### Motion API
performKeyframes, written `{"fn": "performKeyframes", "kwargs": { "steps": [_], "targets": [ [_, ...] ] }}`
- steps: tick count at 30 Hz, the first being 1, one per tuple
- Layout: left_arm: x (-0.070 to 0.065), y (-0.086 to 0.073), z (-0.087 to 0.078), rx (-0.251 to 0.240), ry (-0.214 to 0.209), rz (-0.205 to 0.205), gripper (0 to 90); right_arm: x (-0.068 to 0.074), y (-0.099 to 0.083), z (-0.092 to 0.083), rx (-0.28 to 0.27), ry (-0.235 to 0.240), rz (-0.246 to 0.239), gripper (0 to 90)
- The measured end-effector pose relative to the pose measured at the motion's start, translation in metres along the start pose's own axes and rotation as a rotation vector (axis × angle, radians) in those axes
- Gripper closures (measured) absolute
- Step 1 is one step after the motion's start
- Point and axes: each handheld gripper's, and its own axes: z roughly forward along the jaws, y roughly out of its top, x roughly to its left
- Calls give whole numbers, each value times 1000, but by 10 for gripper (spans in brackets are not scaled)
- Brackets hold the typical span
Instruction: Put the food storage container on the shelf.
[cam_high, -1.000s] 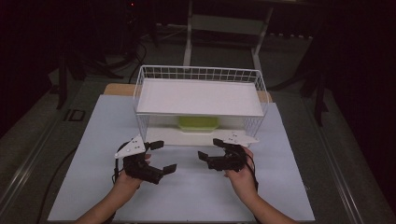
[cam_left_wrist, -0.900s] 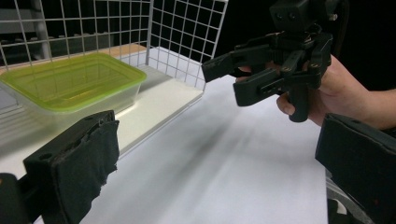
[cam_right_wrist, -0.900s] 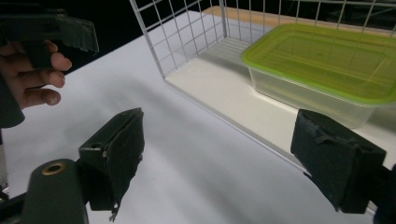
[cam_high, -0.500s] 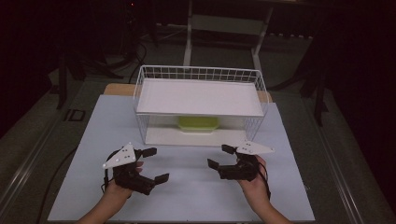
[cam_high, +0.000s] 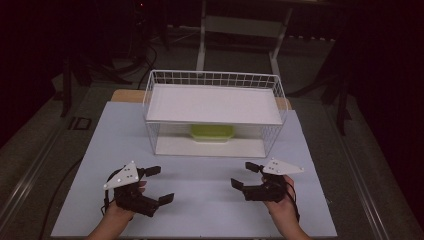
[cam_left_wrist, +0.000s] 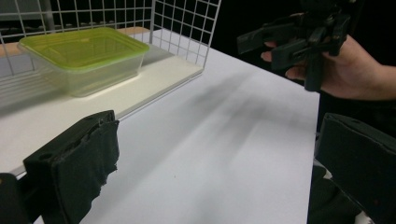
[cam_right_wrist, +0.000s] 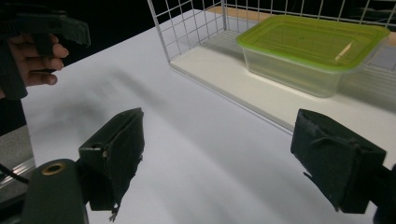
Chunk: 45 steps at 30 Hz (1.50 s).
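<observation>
A clear container with a green lid (cam_high: 212, 132) (cam_left_wrist: 81, 58) (cam_right_wrist: 308, 51) sits on the bottom board of a white wire shelf rack (cam_high: 215, 79), under its upper white shelf (cam_high: 215, 104). My left gripper (cam_high: 162, 184) (cam_left_wrist: 219, 140) is held low over the front left of the table, open with nothing between its jaws. My right gripper (cam_high: 241, 175) (cam_right_wrist: 224, 140) mirrors it at the front right, also open and holding nothing. Both point inward and toward the rack, well short of it. Each gripper view shows the other gripper (cam_left_wrist: 299, 37) (cam_right_wrist: 42, 28) held in a hand.
The pale tabletop (cam_high: 200, 210) spreads wide in front of the rack and between the two grippers. A wooden strip (cam_high: 125, 95) shows behind the rack. Dark floor, cables and stand legs (cam_high: 202, 45) surround the table.
Both grippers have drawn back toward the table's front edge and moved apart, left going left and right going right. Their jaws stay open. The container and rack have not moved.
</observation>
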Motion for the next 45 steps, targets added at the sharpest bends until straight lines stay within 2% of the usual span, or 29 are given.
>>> {"fn": "performKeyframes", "kwargs": {
  "steps": [3,7,12,14,18,22,27,30,33,35,45],
  "targets": [
    [-1,-3,1,7,-6,-1,3,-2,-3,-5,-7,1,-5,173],
    [-2,-7,3,15,-11,15,3,-3,-8,-10,14,12,-47,173],
    [-3,-11,7,25,-16,27,3,-8,-17,-13,33,39,-55,172],
    [-2,-13,9,33,-44,19,3,-9,-20,-14,45,40,-70,172],
    [-1,-17,13,62,-44,39,3,-14,-27,-16,40,82,-83,172],
    [-1,-21,16,71,-42,50,3,-18,-32,-15,46,111,-93,172],
    [0,-25,17,55,-61,51,3,-19,-36,-14,42,120,-120,172],
    [-1,-27,19,60,-64,74,3,-21,-40,-11,53,125,-120,171],
    [-3,-29,19,45,-71,95,3,-23,-44,-8,71,147,-103,172],
    [-5,-28,19,40,-76,100,3,-23,-44,-6,77,150,-109,172],
    [-3,-25,16,-14,-88,76,3,-21,-38,-10,24,153,-137,173]
  ]
}}
